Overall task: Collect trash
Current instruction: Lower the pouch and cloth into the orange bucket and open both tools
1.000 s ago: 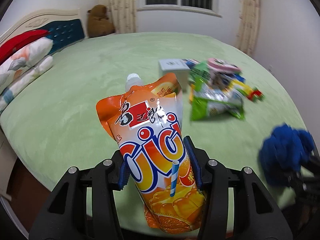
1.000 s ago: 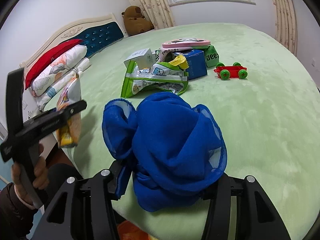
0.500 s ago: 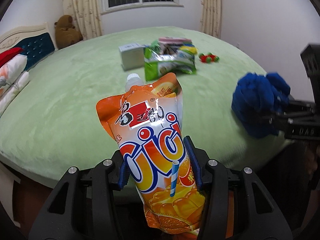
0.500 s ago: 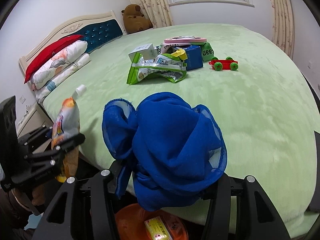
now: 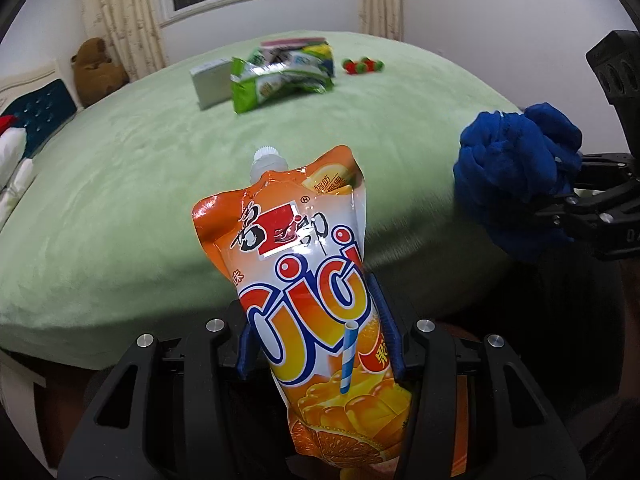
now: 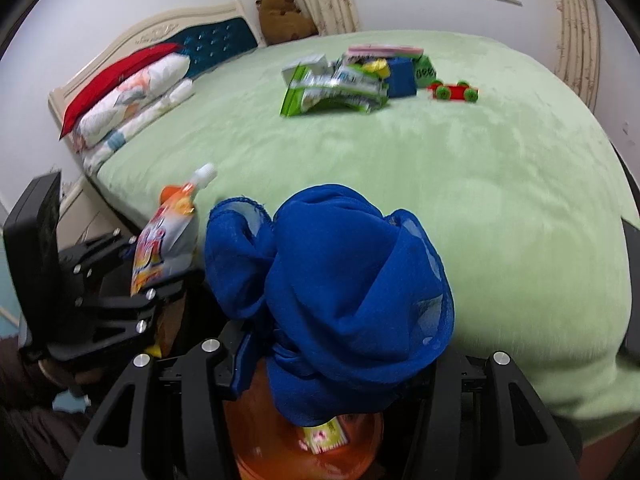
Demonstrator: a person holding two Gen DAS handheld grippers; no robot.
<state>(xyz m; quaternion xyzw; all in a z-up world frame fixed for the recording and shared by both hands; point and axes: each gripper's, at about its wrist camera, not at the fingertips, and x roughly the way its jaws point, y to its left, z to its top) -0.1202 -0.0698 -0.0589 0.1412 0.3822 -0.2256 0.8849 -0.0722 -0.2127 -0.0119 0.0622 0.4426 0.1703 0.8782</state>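
At the edge of the green bed (image 6: 460, 184), the right gripper (image 6: 336, 360) clamps a crumpled blue cloth (image 6: 332, 292) directly above the orange bin (image 6: 280, 452) below its jaws, while the left gripper (image 5: 320, 344) beside it pinches the juice pouch (image 5: 308, 288), long axis pointing forward.

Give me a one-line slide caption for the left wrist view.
Left gripper clamps an orange juice pouch at the green bed's edge; right gripper holds a blue cloth.
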